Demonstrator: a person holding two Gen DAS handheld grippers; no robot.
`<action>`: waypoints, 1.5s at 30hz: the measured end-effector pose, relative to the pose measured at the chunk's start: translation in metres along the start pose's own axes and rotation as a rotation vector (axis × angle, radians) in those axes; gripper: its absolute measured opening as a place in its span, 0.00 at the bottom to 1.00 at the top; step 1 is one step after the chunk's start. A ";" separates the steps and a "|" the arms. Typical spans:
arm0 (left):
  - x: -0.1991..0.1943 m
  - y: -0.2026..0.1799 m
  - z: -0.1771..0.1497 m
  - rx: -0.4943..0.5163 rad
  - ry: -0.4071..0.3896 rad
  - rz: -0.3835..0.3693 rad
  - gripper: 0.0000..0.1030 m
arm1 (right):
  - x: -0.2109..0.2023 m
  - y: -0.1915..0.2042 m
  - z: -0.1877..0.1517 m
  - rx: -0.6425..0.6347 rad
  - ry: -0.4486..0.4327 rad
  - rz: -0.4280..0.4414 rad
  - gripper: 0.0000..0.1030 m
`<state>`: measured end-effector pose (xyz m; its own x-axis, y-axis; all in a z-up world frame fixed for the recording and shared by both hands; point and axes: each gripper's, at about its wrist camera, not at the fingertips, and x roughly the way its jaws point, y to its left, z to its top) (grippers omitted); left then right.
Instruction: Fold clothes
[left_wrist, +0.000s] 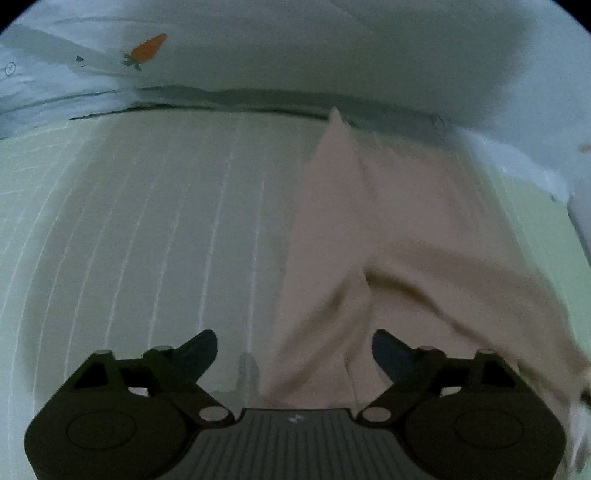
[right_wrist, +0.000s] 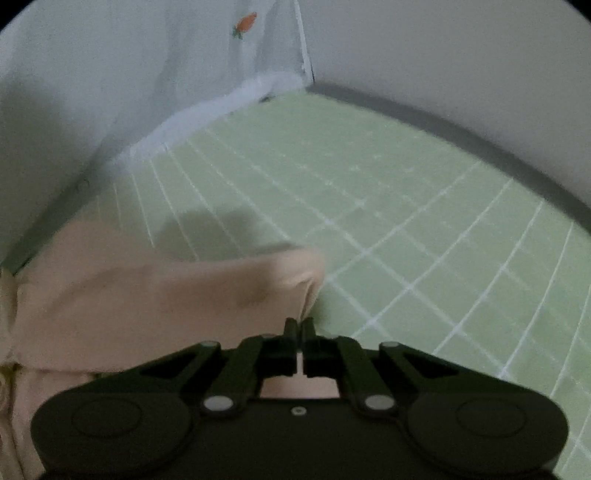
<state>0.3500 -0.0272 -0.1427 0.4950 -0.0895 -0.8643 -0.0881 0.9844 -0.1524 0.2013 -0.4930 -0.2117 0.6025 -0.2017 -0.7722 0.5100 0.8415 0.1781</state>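
Right wrist view, right hand-held gripper (right_wrist: 300, 325) clamped on beige garment (right_wrist: 166, 288), left hand-held gripper (left_wrist: 294, 350) open, carrot-print cloth (right_wrist: 129, 74) behind green grid mat (right_wrist: 406, 221)

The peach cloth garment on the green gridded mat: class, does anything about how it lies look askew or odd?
Yes. The peach cloth garment is not flat on the green gridded mat: in the right wrist view one end bulges up in a rolled fold just ahead of the shut right tongs. The left tongs gape, pressing on nothing.

Peach garment (left_wrist: 388, 221), white-gridded green mat (right_wrist: 406, 206)
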 end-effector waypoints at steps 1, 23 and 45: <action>0.006 0.000 0.012 -0.008 -0.018 -0.003 0.84 | 0.001 0.003 -0.001 -0.002 0.003 -0.003 0.02; 0.119 0.011 0.140 -0.112 -0.132 -0.239 0.07 | 0.026 0.028 0.021 -0.015 0.030 -0.089 0.03; -0.018 0.028 -0.072 -0.057 -0.006 -0.026 0.66 | -0.034 0.170 -0.090 -0.299 0.208 0.454 0.40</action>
<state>0.2760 -0.0089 -0.1661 0.5031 -0.1139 -0.8567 -0.1240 0.9715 -0.2020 0.2124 -0.2975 -0.2105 0.5714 0.2900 -0.7678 0.0148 0.9317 0.3629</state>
